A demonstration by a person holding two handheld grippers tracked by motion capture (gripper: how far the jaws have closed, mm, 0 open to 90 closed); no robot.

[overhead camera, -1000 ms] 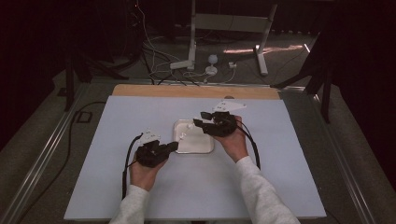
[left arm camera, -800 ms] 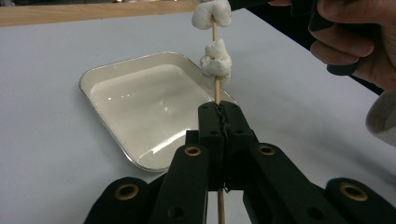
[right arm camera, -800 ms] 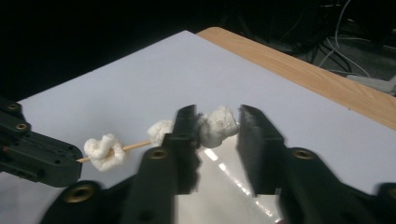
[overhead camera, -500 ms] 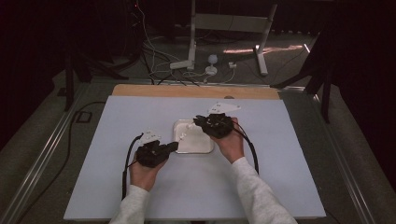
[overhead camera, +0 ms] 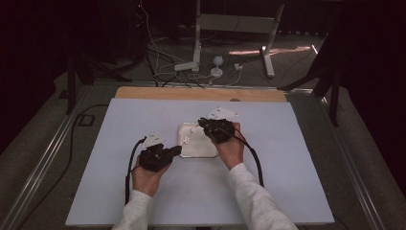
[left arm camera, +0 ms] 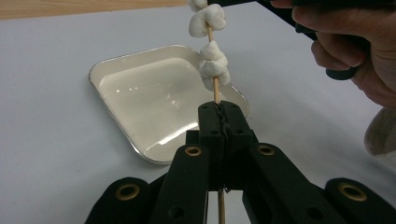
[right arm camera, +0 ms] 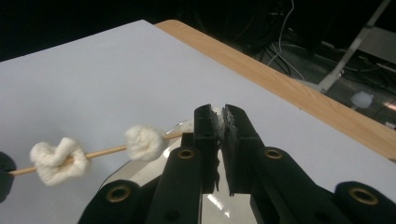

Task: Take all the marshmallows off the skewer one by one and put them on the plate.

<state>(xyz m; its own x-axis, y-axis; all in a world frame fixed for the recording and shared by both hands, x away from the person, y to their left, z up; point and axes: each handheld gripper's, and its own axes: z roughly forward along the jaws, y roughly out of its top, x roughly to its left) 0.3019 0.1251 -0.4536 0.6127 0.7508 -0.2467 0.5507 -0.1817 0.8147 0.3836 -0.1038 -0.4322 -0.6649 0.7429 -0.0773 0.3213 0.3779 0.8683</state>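
Observation:
My left gripper (left arm camera: 220, 111) is shut on a thin wooden skewer (left arm camera: 216, 91) that sticks out over a white square tray (left arm camera: 116, 74). Puffy white marshmallows (left arm camera: 214, 65) are threaded on the skewer. In the right gripper view the skewer (right arm camera: 102, 151) runs in from the left, carrying two marshmallows (right arm camera: 144, 141). My right gripper (right arm camera: 219, 114) has just been closing, and its jaws now pinch a further white marshmallow (right arm camera: 217, 113) at the skewer's far end. From above, the left gripper (overhead camera: 178, 150) and the right gripper (overhead camera: 202, 123) meet over the tray (overhead camera: 203, 152).
The tray lies mid-table on a pale sheet (overhead camera: 287, 158), with a wooden table edge (overhead camera: 201, 93) behind it. Beyond the table are cables (overhead camera: 163, 57), a white stand (overhead camera: 197, 33) and dark floor. A person's hands and light sleeves (overhead camera: 249, 191) come in from below.
The right gripper has come slightly down and nearer over the tray's far corner. The left hand has stayed still with the skewer.

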